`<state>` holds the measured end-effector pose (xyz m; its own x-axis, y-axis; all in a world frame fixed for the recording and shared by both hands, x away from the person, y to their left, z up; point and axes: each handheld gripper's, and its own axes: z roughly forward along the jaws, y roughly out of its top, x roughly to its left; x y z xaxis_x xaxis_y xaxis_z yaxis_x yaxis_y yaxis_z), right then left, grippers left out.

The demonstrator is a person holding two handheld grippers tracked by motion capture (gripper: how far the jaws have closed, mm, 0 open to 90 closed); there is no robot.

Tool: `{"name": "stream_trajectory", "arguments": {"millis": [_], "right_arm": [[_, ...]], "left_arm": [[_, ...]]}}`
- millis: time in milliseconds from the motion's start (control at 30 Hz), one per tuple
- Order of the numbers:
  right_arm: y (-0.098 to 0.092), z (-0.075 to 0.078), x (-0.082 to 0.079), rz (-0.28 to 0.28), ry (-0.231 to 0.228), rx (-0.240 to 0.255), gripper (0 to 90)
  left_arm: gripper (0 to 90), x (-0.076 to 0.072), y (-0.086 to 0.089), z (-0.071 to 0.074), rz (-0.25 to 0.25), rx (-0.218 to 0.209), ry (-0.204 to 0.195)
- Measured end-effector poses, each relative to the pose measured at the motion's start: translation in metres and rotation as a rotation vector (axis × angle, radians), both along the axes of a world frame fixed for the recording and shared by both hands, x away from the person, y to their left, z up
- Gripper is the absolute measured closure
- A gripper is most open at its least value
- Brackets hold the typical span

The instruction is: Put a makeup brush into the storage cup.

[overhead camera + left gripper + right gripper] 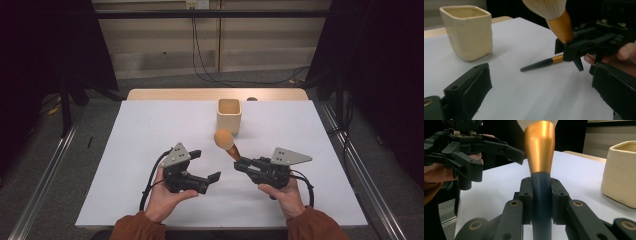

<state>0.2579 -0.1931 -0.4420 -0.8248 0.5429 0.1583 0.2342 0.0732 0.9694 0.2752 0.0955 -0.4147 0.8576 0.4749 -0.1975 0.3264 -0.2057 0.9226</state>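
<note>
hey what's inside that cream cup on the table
Nothing shows inside the cream cup: the high view shows bare inner walls, but its near wall hides the bottom. The brush is outside, clamped in the right gripper.

You see a cream square cup [229,115] at twelve o'clock on the plain white table sheet [150,130]. The brush [540,165] has a gold ferrule, dark navy handle and pale cream bristles. Both grippers [202,164] [240,165] are black with grey plates; your sleeves [135,227] are rust-orange.

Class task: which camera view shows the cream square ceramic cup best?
The high view: the cream square ceramic cup shows whole, open mouth included. The left gripper view shows it near and sideways; the right gripper view cuts it off at the edge.
</note>
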Motion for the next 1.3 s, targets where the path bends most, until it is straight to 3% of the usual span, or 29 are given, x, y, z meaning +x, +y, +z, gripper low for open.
{"name": "stream_trajectory", "arguments": {"millis": [200,333,433,733,1033,1300], "right_arm": [[0.001,0.000,0.000,0.002,0.000,-0.003,75.1],[0.002,-0.001,-0.001,0.006,-0.003,-0.008,75.1],[0.003,-0.001,-0.002,0.010,-0.001,-0.013,75.1],[0.005,-0.002,-0.001,0.017,-0.002,-0.017,75.1],[0.005,-0.003,-0.001,0.015,0.002,-0.019,75.1],[0.005,-0.003,-0.001,0.000,-0.003,-0.010,75.1]], "left_arm": [[5.2,0.001,-0.012,0.003,-0.012,-0.016,0.000],[16.8,0.003,-0.016,0.004,0.036,-0.021,-0.016],[20.0,0.005,-0.018,0.001,0.030,-0.055,0.016],[27.5,0.011,-0.029,0.000,0.014,-0.068,0.041],[36.4,0.017,-0.035,0.002,0.013,-0.123,0.082],[55.0,0.017,-0.043,0.002,-0.018,-0.175,0.100]]}}
